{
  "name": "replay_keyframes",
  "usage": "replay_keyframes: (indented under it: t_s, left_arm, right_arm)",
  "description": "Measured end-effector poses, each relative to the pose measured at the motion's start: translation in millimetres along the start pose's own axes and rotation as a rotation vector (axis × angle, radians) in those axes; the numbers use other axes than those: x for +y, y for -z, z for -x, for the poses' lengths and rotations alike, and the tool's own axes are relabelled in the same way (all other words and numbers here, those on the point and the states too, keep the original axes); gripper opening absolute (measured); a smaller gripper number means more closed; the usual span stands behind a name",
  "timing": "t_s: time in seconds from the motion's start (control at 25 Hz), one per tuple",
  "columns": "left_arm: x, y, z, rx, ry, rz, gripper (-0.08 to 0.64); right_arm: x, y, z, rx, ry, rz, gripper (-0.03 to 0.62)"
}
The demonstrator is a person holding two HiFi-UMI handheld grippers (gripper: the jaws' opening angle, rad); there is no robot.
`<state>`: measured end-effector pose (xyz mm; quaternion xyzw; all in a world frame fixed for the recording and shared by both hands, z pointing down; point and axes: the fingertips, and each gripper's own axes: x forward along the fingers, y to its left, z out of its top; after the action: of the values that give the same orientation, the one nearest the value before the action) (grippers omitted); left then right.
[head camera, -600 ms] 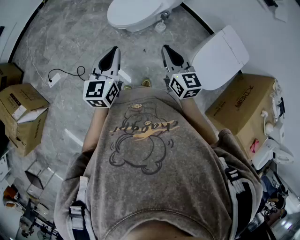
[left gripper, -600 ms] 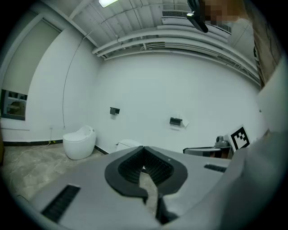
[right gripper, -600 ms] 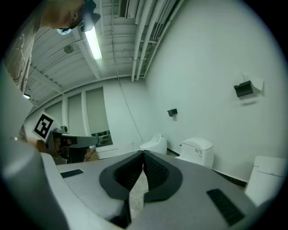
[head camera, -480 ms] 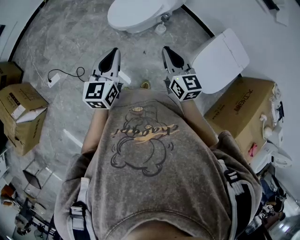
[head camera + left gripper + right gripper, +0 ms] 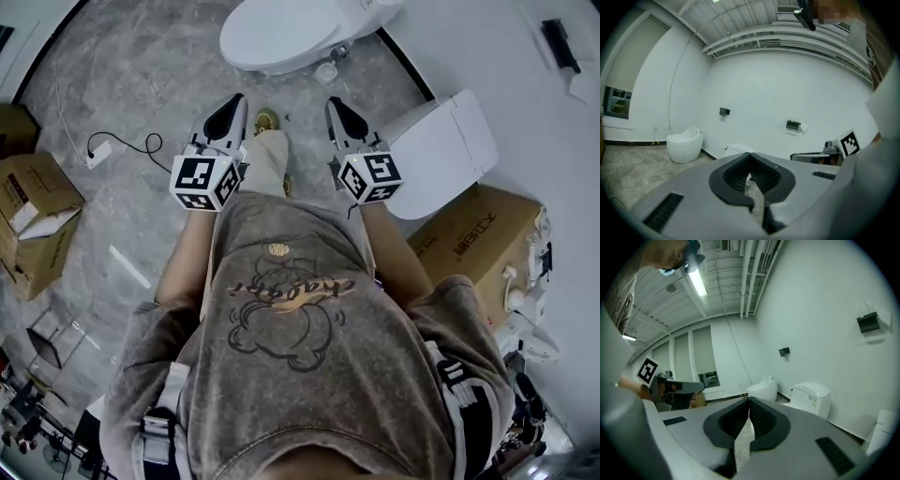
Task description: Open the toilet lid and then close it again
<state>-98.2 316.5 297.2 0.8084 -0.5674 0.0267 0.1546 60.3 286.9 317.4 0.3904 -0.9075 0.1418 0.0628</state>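
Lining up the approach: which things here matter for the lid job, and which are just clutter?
Job: toilet ahead, lid down; left claw, right claw, both shut, empty.
Clutter: second toilet, cardboard boxes, floor cable.

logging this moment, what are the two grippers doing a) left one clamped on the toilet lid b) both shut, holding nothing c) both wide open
b: the left gripper and right gripper each show jaws pressed together with nothing between them.
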Motion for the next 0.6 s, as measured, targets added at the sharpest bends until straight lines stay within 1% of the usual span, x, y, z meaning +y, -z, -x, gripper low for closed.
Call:
replay_keyframes:
  t_s: [0.24,0.36,0.48,0.6]
  left_arm:
    - [31.5,34.4,-79.8,0.041,-0.005,0.001,0.009]
    - [48.0,52.9,-121.9,0.050,0.000,0.002,0.009]
    - [65.1,79.6,-159.1,0.068,0.000,0.012,0.009]
    - [82.7,119.6,-186.3,0.100,-0.009,0.026,0.009]
  right_arm:
    - [-57.2,29.5,-58.4,0.036,0.033,-0.035,0.028]
    - [-77.6,47.8,-91.1,0.048,0.025,-0.045,0.028]
    - [-101.5,75.7,-122.9,0.064,0.022,-0.063,0.028]
    - [-122.9,115.5,-151.3,0.090,0.023,-0.084,0.028]
